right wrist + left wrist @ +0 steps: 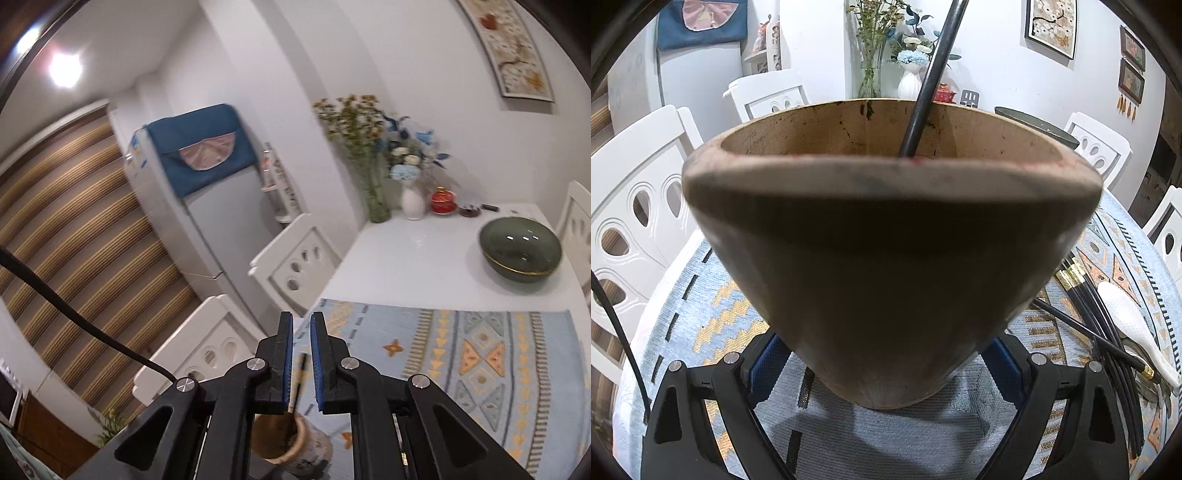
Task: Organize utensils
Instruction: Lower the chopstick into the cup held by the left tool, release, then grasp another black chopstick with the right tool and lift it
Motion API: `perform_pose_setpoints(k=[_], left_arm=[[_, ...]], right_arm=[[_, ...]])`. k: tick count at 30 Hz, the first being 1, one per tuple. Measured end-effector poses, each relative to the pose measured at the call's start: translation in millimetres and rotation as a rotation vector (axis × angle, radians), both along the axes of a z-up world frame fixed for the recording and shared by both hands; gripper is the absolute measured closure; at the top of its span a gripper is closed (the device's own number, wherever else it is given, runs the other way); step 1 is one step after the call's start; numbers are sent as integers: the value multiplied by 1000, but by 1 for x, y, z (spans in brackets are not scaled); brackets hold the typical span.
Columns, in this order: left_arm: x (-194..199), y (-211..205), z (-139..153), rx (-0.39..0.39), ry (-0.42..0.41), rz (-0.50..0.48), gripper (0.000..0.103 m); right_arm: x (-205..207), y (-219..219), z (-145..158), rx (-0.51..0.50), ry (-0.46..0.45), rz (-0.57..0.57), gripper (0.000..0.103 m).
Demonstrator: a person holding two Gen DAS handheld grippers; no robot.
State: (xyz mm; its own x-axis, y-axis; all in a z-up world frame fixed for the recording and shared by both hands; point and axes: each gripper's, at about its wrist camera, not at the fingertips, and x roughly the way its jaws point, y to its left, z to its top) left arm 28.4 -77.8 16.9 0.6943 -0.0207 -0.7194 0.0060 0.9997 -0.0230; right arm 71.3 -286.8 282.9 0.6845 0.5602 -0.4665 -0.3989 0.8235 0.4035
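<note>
We hold the wooden holder (892, 236) in our left gripper (886, 369), its blue pads pressed on both sides, above the mat (713, 317). One chopstick (932, 79) stands inside. Our right gripper (301, 363) is nearly closed and empty. More chopsticks (1108, 332) and a spoon (1134, 325) lie together on the mat.
</note>
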Motion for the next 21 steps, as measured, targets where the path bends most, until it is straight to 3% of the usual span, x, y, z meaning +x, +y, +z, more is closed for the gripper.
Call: perform_pose_setpoints(k=[3, 5, 7, 10, 16, 21], left_arm=[[0, 0, 0, 3, 0, 0, 10], [0, -1, 0, 4, 0, 0, 10], [0, -1, 0, 4, 0, 0, 10], [0, -1, 0, 4, 0, 0, 10], [0, -1, 0, 10, 0, 0, 9], [0, -1, 1, 8, 2, 0, 9]], right_arm=[[1, -20, -6, 8, 36, -37, 79], [1, -34, -13, 18, 63, -69, 57], [1, -47, -25, 13, 103, -100, 50], [4, -56, -49, -58, 176, -134, 50], [20, -55, -135, -250, 424, -139, 50], [28, -41, -202, -354, 559, -82, 69]])
